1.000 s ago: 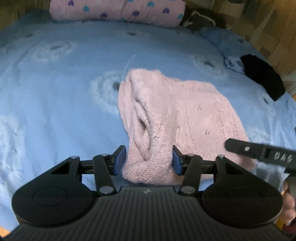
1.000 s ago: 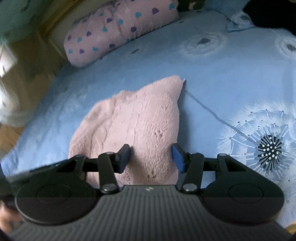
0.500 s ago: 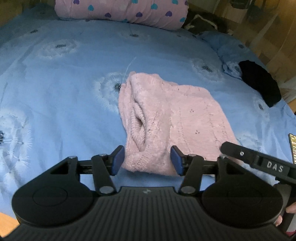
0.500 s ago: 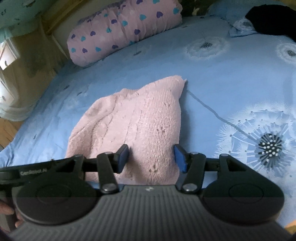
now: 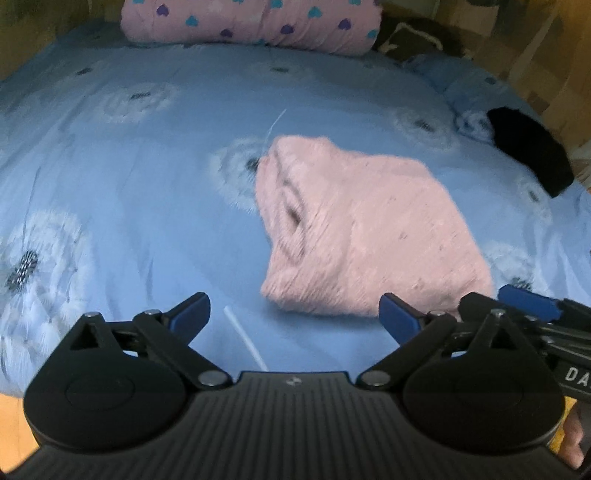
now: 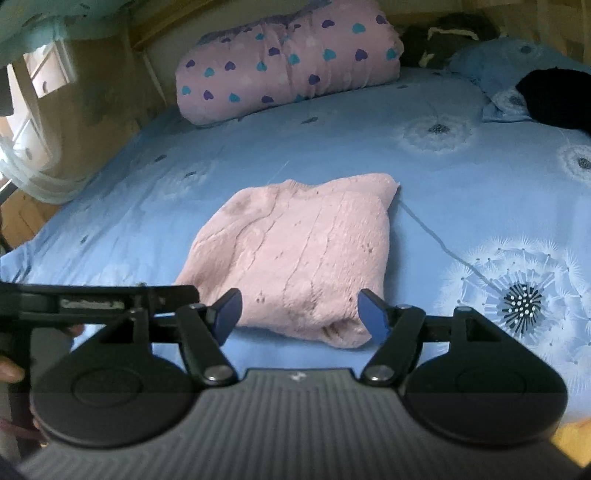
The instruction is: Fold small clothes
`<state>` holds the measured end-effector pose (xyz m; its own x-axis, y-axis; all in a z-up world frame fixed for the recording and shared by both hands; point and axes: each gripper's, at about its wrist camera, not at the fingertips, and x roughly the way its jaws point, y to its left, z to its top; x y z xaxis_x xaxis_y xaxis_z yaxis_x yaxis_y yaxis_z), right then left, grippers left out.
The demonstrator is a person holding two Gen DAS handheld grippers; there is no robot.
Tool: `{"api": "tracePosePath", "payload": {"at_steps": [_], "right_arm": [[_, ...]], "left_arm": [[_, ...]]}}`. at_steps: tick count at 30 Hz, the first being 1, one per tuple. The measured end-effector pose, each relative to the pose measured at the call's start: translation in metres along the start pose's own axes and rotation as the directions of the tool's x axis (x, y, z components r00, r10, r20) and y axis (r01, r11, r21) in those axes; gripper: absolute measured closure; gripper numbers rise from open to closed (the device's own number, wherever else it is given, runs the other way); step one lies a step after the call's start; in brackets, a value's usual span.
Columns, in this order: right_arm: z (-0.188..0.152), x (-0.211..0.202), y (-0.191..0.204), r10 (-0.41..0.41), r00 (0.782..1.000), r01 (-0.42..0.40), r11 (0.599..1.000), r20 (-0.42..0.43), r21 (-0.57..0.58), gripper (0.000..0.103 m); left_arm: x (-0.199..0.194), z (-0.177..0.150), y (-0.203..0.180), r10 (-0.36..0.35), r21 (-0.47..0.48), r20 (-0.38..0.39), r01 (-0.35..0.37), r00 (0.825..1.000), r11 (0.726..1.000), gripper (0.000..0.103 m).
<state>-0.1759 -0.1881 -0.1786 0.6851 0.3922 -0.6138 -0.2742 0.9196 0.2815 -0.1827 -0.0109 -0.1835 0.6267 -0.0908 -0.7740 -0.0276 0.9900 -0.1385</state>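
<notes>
A pink knitted garment (image 5: 362, 229) lies folded into a compact bundle on the blue bedsheet (image 5: 129, 206). It also shows in the right wrist view (image 6: 299, 251). My left gripper (image 5: 295, 317) is open and empty, a little in front of the bundle's near edge. My right gripper (image 6: 301, 314) is open and empty, its jaws standing either side of the bundle's near edge without gripping it. The right gripper shows at the right edge of the left wrist view (image 5: 528, 299).
A pink pillow with hearts (image 5: 251, 22) lies at the head of the bed, also in the right wrist view (image 6: 288, 62). A black garment (image 5: 528, 151) lies at the far right on a blue pillow (image 6: 509, 99). The bed's near edge and wooden floor show below.
Both grippers have opened wide, let go of the pink garment and pulled back from it. The garment now rests on the sheet by itself.
</notes>
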Motion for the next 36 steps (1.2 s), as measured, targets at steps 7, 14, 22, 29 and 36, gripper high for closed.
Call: {"api": "tracePosePath", "payload": {"at_steps": [7, 14, 22, 29, 36], "right_arm": [[-0.013, 0.012, 0.001, -0.048, 0.998, 0.047, 0.999, -0.031, -0.01, 0.032], [-0.021, 0.022, -0.005, -0.069, 0.995, 0.069, 0.998, -0.067, 0.0, 0.032], [-0.021, 0.023, -0.007, -0.07, 0.995, 0.071, 0.997, -0.073, 0.011, 0.032], [-0.022, 0.023, -0.008, -0.066, 0.995, 0.068, 0.997, -0.078, 0.025, 0.032], [-0.022, 0.023, -0.008, -0.064, 0.994, 0.067, 0.997, -0.083, 0.032, 0.032]], "left_arm": [[0.013, -0.009, -0.003, 0.009, 0.025, -0.029, -0.008, 1.0, 1.0, 0.003], [0.023, -0.012, -0.009, 0.016, 0.034, -0.051, -0.014, 0.999, 0.999, 0.003], [0.026, -0.011, -0.013, 0.026, 0.031, -0.055, -0.025, 0.998, 0.999, 0.003], [0.028, -0.013, -0.016, 0.064, 0.035, -0.042, -0.063, 0.997, 0.997, 0.003], [0.026, -0.014, -0.017, 0.06, 0.052, -0.035, -0.058, 0.998, 0.997, 0.003]]}}
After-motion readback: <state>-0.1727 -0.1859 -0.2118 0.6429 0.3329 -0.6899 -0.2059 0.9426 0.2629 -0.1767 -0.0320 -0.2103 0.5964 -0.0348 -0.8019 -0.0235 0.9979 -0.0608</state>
